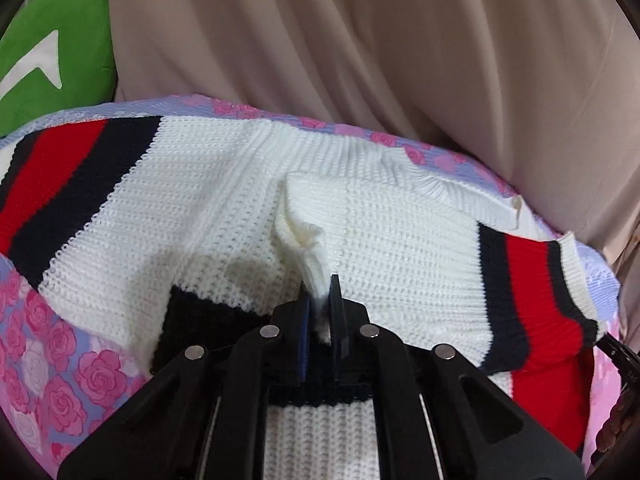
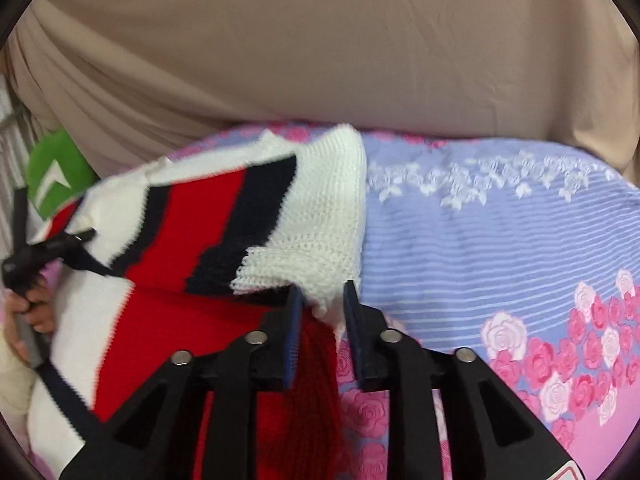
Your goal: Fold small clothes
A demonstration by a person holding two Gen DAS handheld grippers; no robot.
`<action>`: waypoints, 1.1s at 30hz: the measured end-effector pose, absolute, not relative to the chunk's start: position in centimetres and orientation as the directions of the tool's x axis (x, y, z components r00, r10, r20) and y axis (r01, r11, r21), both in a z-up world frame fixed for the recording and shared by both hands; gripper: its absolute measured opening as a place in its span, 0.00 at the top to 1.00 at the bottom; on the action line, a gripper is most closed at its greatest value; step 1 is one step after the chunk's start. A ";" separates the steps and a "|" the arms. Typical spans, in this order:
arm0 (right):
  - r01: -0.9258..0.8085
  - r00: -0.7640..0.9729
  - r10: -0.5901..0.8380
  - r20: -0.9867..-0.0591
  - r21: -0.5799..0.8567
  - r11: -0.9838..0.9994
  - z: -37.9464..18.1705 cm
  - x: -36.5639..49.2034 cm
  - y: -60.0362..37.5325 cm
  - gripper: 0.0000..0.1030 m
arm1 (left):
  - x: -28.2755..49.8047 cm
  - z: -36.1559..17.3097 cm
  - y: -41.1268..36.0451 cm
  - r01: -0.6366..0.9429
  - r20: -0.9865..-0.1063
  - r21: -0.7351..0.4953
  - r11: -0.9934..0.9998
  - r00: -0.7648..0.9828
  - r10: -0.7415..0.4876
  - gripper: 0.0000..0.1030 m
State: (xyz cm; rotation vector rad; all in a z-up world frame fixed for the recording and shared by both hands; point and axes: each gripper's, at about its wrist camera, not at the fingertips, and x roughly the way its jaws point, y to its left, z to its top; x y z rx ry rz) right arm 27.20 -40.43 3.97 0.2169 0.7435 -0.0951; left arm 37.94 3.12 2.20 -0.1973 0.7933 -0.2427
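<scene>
Pinching sweater (image 1: 248,200) fold, left gripper (image 1: 320,300) clamped; right gripper (image 2: 322,300) half-open around hem.

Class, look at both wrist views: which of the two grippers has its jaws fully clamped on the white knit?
The left gripper: its jaws pinch a fold of the white sweater. The right gripper shows a gap between its jaws.

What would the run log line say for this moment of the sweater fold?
stage: mid-fold | left gripper: shut on sweater | right gripper: open, sweater edge between jaws | surface: floral bedsheet
</scene>
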 end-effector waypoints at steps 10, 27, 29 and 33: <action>0.281 0.722 -0.046 -0.690 0.233 0.931 5.2 37.1 -42.9 0.33 | 37.9 1.5 2.9 0.136 -0.680 -0.245 0.960 0.682 -0.270 0.90; 0.302 0.759 -0.029 -0.650 0.313 0.900 5.6 32.6 -45.4 0.74 | 37.9 1.4 1.7 0.166 -0.684 -0.200 0.966 0.681 -0.259 0.86; 0.276 0.753 -0.017 -0.658 0.293 0.915 5.9 30.0 -44.5 0.57 | 37.9 1.3 1.7 0.166 -0.684 -0.201 0.965 0.682 -0.260 0.86; 0.229 0.718 0.036 -0.695 0.285 0.931 4.6 27.8 -43.1 0.42 | 37.9 1.3 1.4 0.166 -0.684 -0.183 0.969 0.686 -0.247 0.86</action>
